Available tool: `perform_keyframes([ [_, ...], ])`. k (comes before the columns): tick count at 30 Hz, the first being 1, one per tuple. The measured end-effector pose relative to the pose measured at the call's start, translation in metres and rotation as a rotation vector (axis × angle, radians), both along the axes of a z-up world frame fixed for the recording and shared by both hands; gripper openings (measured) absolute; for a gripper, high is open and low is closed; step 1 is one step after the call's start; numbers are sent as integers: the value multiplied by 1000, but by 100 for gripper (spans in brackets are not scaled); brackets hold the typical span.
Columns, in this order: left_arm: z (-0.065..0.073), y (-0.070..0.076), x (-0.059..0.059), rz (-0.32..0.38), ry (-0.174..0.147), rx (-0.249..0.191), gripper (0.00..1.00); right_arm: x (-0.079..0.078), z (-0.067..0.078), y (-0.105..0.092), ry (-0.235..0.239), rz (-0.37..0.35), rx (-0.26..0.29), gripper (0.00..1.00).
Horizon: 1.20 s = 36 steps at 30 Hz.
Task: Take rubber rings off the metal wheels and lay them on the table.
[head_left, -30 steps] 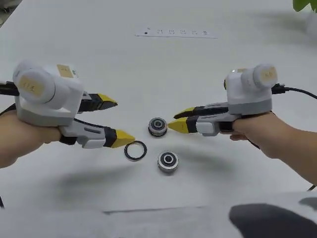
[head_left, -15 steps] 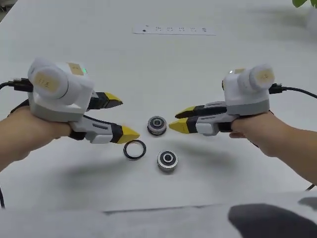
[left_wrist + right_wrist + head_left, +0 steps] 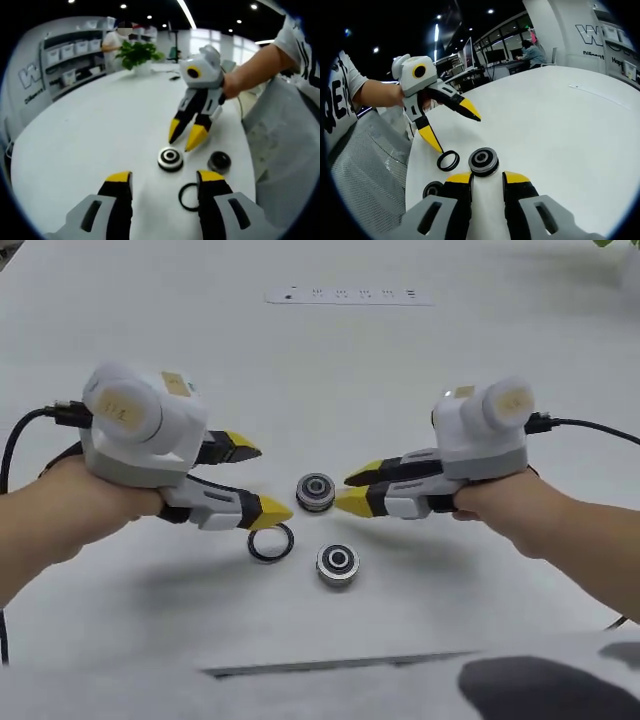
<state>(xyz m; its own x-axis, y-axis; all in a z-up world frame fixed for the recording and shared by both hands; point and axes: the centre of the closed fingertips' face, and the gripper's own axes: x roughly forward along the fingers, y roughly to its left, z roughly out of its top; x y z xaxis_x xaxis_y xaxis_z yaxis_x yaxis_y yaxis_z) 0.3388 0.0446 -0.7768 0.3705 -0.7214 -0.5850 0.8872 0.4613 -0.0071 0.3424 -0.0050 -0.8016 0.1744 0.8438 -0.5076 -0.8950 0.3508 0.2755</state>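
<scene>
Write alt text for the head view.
Two hand-held grippers face each other over a white table, with two metal wheels and one loose black rubber ring between them. The left gripper is open, its lower tip near the ring; the right gripper, narrowly open, points at the farther wheel.

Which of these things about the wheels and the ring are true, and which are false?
1. A farther wheel and a nearer wheel sit on the table. True.
2. A black rubber ring lies flat on the table, off both wheels. True.
3. The left gripper is squeezing the rubber ring. False: its jaws are wide open and the ring lies loose on the table.
4. The right gripper points its yellow tips at the farther wheel. True.
5. One wheel is stacked on top of the other. False: they sit apart, each on the table.
</scene>
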Motion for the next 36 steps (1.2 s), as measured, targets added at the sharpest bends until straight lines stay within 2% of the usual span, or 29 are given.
perform_keyframes([
  [7,-4,-7,0,-13,5,-1,50,-2,-4,4,-8,12,-3,19],
  [21,-9,-22,4,-35,0,-4,41,-3,-7,12,-52,34,-12,15],
  [36,-13,-37,3,-66,-5,4,30,-4,-7,10,-56,29,-12,14],
])
